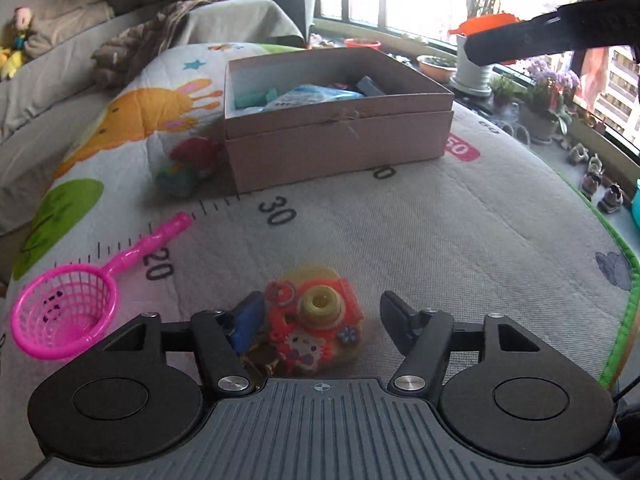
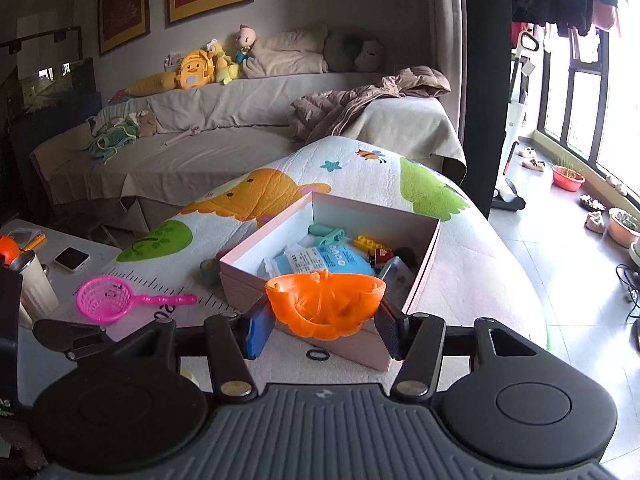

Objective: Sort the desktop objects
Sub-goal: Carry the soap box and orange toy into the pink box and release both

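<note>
Toy camera (image 1: 316, 322) sits between the fingers of my left claw (image 1: 320, 320), jaws apart and not pressing it.
It lies on the padded play mat (image 1: 400, 232). My right claw (image 2: 325, 320) is clenched on an orange bowl (image 2: 325, 302), held over the near corner of the pink box (image 2: 320, 148). A pink strainer (image 1: 68, 312) lies to the left.

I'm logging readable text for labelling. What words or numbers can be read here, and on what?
"20" and "30": printed beside the ruler scale on the mat.
"50": white on a red tag printed on the mat, beside the pink box.
Print on the blue packet in the box: too small.
</note>
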Demonstrator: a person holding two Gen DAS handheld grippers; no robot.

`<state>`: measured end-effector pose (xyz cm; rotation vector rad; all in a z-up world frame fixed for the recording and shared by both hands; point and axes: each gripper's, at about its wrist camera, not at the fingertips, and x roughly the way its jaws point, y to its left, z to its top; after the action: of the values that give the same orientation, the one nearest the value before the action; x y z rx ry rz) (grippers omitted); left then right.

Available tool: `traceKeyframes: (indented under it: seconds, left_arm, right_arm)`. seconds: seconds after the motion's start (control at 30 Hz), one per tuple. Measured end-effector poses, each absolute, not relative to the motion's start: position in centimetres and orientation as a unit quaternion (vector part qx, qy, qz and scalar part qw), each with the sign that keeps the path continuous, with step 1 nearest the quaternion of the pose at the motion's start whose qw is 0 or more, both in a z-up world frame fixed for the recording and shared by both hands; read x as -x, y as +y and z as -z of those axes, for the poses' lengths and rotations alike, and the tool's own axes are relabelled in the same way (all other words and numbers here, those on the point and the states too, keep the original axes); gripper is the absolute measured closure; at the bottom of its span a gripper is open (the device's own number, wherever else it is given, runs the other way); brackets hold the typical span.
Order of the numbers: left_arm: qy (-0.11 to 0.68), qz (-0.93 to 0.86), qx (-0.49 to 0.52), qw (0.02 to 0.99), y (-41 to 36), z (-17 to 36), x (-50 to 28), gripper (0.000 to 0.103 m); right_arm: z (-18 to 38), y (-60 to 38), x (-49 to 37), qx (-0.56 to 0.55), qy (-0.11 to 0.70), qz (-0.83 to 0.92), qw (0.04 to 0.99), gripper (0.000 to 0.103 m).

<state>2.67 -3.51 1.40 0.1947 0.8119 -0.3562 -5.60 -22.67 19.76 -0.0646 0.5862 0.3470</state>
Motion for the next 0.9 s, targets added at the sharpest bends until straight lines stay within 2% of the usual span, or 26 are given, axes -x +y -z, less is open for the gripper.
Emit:
traceKeyframes:
  seconds: [0.03,0.13,0.33,0.57,0.63,0.73,0.77,0.83,0.9]
  left_arm:
    - [0.391,0.169,-0.097,0.900,-3.6,-1.4,-2.7,0.051]
    - [0.371,0.172,-0.109,0.906,-3.8,-1.8,-2.1,0.054]
    - [0.282,0.187,-0.117,0.934,-4.2,-7.0,-1.8,0.054]
    - [0.158,0.188,-0.111,0.963,-6.6,-13.3,-7.8,0.053]
    - [0.156,0.179,-0.105,0.966,-7.4,-13.6,-10.8,0.046]
    - [0.195,0.153,-0.077,0.966,-6.9,-13.2,-12.7,0.034]
    - [0.204,0.159,-0.066,0.964,-6.3,-12.8,-12.0,0.029]
    - [0.214,0.174,-0.065,0.959,-4.8,-11.2,-9.1,0.012]
    - [0.216,0.165,-0.087,0.958,-3.8,-9.3,-6.1,0.008]
  right_arm:
    - [-19.5,-22.7,6.0,0.034,0.293,-0.171,0.940,0.048]
    - [-18.8,-23.1,6.8,0.038,0.311,-0.174,0.934,0.048]
    - [-19.0,-23.9,8.0,0.028,0.330,-0.190,0.924,0.048]
    - [-24.1,-26.0,3.5,-0.054,0.278,-0.182,0.941,0.048]
    - [-25.5,-25.6,0.3,-0.065,0.263,-0.180,0.946,0.048]
    - [-26.0,-24.8,-5.2,-0.078,0.269,-0.159,0.947,0.034]
    - [-25.8,-24.6,-6.1,-0.081,0.275,-0.151,0.946,0.034]
    - [-24.7,-24.2,-7.2,-0.077,0.288,-0.153,0.942,0.034]
    - [-23.2,-23.8,-7.0,-0.066,0.295,-0.155,0.941,0.034]
